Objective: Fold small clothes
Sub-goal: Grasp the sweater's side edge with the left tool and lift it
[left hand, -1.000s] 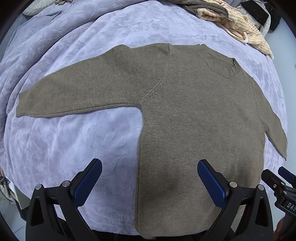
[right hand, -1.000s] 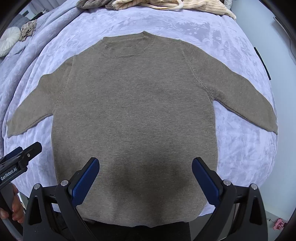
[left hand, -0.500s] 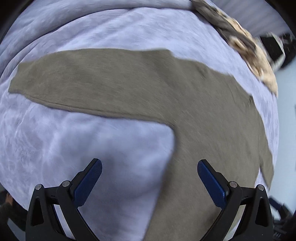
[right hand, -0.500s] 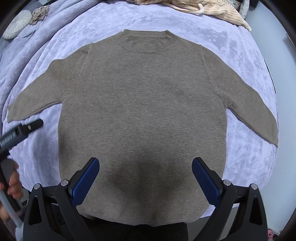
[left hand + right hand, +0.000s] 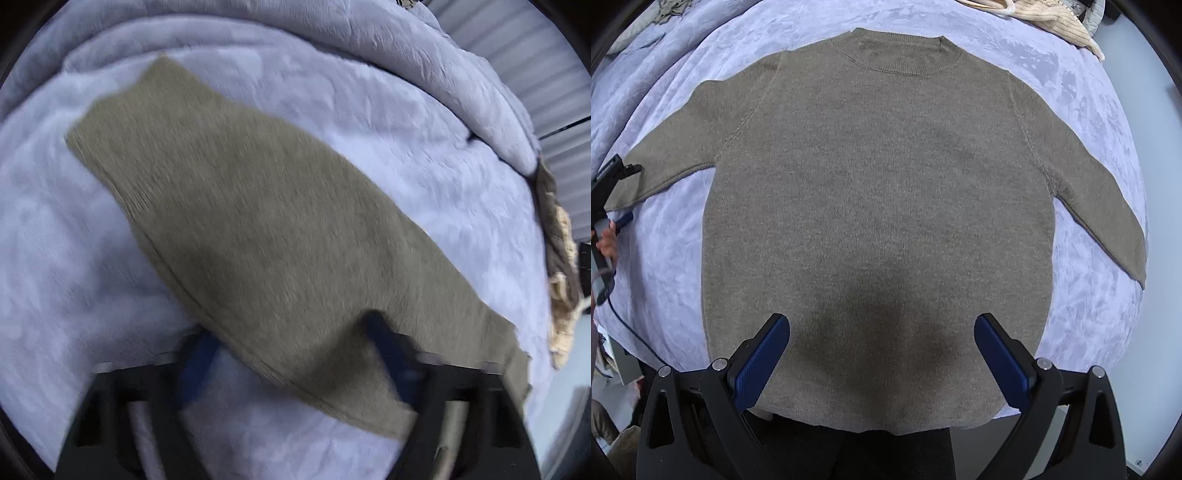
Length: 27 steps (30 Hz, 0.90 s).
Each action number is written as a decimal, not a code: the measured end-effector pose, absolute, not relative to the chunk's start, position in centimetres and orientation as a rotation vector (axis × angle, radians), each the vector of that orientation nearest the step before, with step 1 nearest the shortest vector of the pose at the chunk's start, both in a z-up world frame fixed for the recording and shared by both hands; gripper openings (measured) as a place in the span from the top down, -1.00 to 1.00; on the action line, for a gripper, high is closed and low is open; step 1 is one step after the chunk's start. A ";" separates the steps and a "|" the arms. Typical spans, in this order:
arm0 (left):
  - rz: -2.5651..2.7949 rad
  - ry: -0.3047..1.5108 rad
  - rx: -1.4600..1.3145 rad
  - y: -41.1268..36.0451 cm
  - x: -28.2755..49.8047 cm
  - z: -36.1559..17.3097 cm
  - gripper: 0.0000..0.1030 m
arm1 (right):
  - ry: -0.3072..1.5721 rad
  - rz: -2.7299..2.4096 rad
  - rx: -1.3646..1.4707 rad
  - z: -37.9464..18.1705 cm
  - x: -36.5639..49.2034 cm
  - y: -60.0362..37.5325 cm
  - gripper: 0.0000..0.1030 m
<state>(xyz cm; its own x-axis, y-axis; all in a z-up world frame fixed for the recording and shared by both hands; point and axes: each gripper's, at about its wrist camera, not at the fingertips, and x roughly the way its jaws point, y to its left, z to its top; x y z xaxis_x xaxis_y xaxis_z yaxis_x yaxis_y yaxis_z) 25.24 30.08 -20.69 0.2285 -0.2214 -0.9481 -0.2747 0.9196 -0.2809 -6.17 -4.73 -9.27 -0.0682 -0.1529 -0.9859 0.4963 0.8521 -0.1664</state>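
Observation:
An olive-brown knit sweater [image 5: 879, 192] lies flat on a lavender bedspread [image 5: 1082, 295], neck at the far side and both sleeves spread out. My right gripper [image 5: 881, 354] is open above the sweater's lower hem. In the blurred left wrist view the left sleeve [image 5: 266, 229] runs from upper left to lower right. My left gripper [image 5: 291, 354] is open, with the sleeve's lower edge between its fingers. The left gripper also shows in the right wrist view [image 5: 613, 177], at the left sleeve's cuff.
A pile of cream striped and dark clothes [image 5: 1052, 22] lies at the far right of the bed; it also shows in the left wrist view [image 5: 561, 295]. The bedspread bunches into a thick roll [image 5: 424, 66] beyond the sleeve. The bed's near edge runs just under the hem.
My left gripper has swung left and down from the sweater's hem to the left sleeve. My right gripper has moved closer over the sweater's body. Both stay open.

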 end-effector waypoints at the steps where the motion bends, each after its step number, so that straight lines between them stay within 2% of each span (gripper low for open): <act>1: 0.027 1.346 -0.430 30.0 25.7 -20.6 0.56 | 1.552 -0.542 0.286 -9.3 -6.2 -4.7 -0.95; 2: -0.016 1.330 -0.458 30.0 25.7 -20.5 0.82 | 1.549 -0.537 0.292 -9.3 -6.3 -4.7 -0.95; 3: -0.055 1.309 -0.497 30.0 25.7 -20.2 0.84 | 1.547 -0.531 0.298 -9.3 -6.4 -4.7 -0.95; 10: -0.210 1.127 -0.280 25.0 24.2 -13.0 0.84 | 1.515 -0.503 0.345 -9.1 -7.0 -6.6 -0.95; 17: -0.563 0.982 -0.106 10.5 19.7 -5.4 0.84 | 1.473 -0.525 0.413 -8.5 -8.7 -10.6 -0.95; 21: -0.760 1.002 -0.007 0.3 15.6 -5.3 0.84 | 1.453 -0.576 0.466 -8.4 -10.9 -13.7 -0.95; 27: -0.830 1.131 0.216 -10.3 9.4 -9.8 0.84 | 1.456 -0.679 0.579 -9.6 -15.0 -17.8 -0.95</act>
